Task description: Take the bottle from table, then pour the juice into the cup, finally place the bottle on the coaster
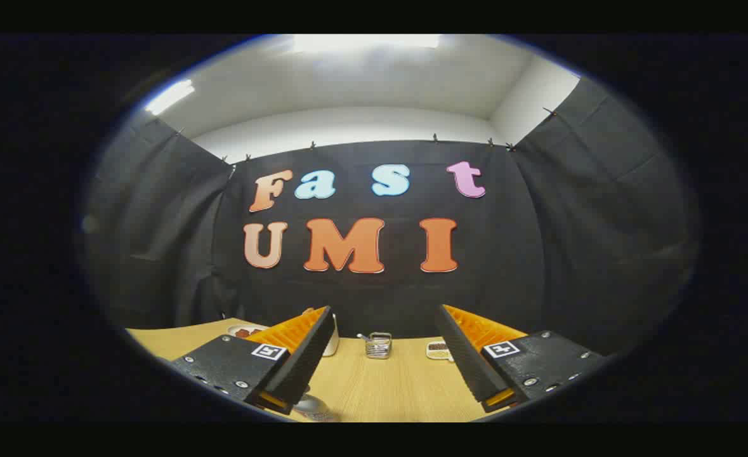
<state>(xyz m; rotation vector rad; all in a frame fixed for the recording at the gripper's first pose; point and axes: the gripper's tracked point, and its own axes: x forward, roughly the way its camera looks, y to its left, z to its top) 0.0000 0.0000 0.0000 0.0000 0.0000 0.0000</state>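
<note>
The gripper (386,324) has its fingers (304,355) spread wide, with nothing between them but bare wooden surface (386,387). Straight ahead, beyond the gap and at the far edge of the surface, stands a small clear glass cup (379,346) with a handle or spoon-like piece poking out to its left. Just inside the right finger, also at the far edge, lies a small pale flat thing with a dark patterned top (438,349), possibly the coaster. Behind the left finger's tip a white object (332,339) peeks out, mostly hidden, so I cannot tell whether it is the bottle. Further left, a white plate (244,331) with something reddish on it sits near the surface's far edge. Under the left finger, close in, a grey rounded thing (313,406) lies on the surface, too blurred to identify.
</note>
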